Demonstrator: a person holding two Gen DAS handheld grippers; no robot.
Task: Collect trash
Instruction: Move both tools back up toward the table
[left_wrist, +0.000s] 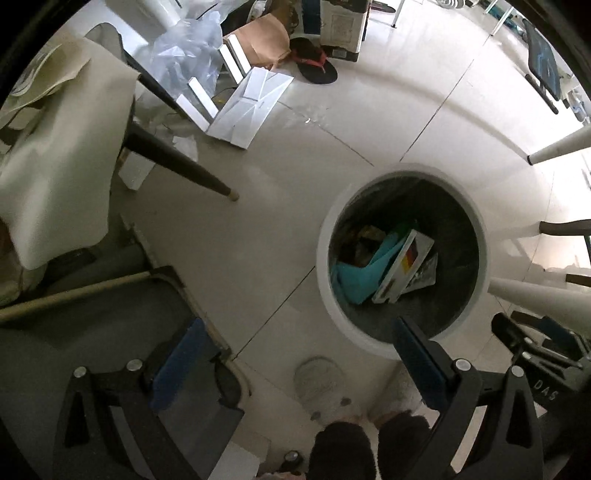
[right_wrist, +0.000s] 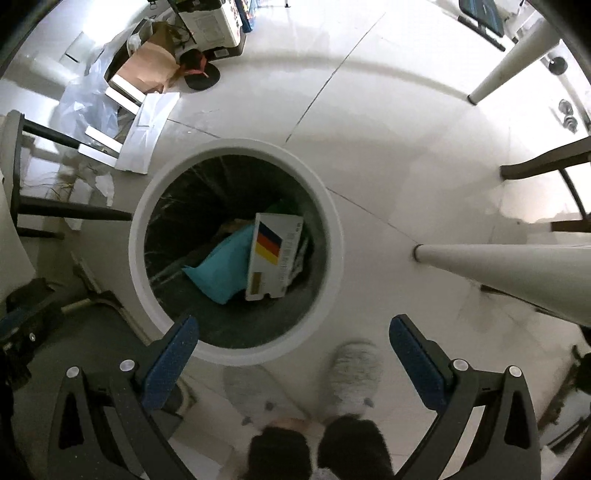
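A pale tiled floor (right_wrist: 388, 122) is carrying everything here. A round white bin (right_wrist: 236, 147) is standing on it, with a teal bag and a printed box lying inside. Flattened white cardboard (left_wrist: 251, 105), clear plastic sheeting (left_wrist: 184, 48), brown paper (left_wrist: 264, 44) and a black sandal (left_wrist: 317, 70) are lying on the tiles farther off. 2 pale slippers (right_wrist: 351, 376) are resting near the bin.

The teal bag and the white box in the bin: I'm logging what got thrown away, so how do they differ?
The teal bag is soft, crumpled and plain; the white box is stiff, flat-sided and printed with black, red and yellow stripes. The bag lies lower, while the box leans tilted, partly over the bag. Both sit inside the round white bin, touching each other.
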